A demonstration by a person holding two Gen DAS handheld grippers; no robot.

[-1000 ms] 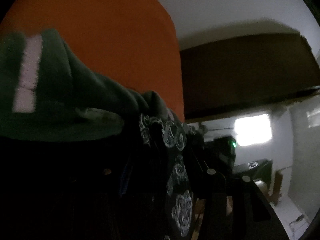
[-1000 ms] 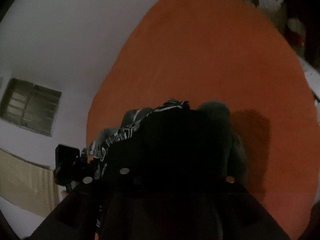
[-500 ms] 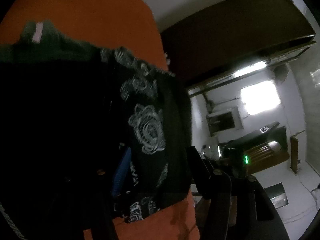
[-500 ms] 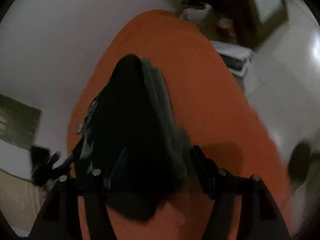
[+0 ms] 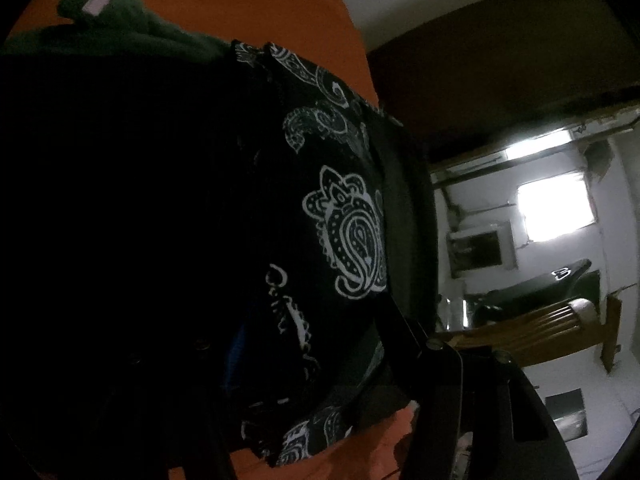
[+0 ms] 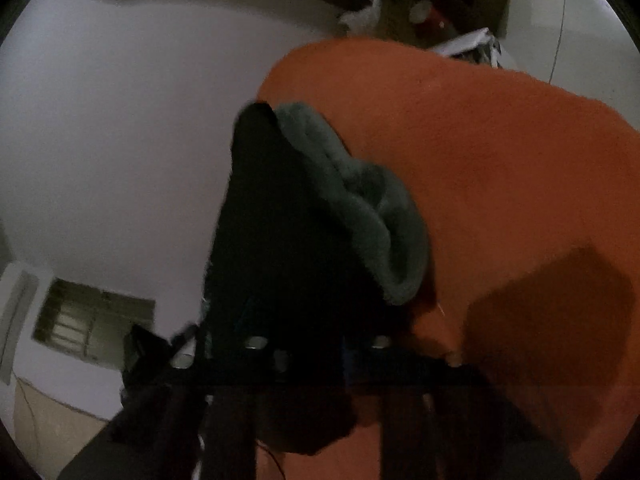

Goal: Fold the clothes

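A black garment with a white paisley print (image 5: 348, 224) fills the left wrist view. It sits between the jaws of my left gripper (image 5: 308, 328). The right finger (image 5: 404, 328) presses on its edge and the left finger is lost in the dark. Behind it lies a green garment (image 5: 120, 24) with a pale label, on an orange cover (image 5: 240, 8). In the right wrist view a black garment (image 6: 272, 220) drapes over my right gripper (image 6: 304, 332). Its jaws are closing on the cloth and the pads are hidden. The green garment (image 6: 360, 208) lies bunched against it on the orange cover (image 6: 500, 160).
To the right of the left gripper stand a wooden bench (image 5: 520, 320) and a bright window (image 5: 556, 212). A white wall (image 6: 120, 120) and a barred window (image 6: 92, 320) lie left of the right gripper. Clutter (image 6: 472, 40) sits past the cover's far edge.
Half a second ago the right jaws stood wide around the black stack; now they have drawn in on it. The right view has swung sideways. The paisley cloth has grown larger in the left view.
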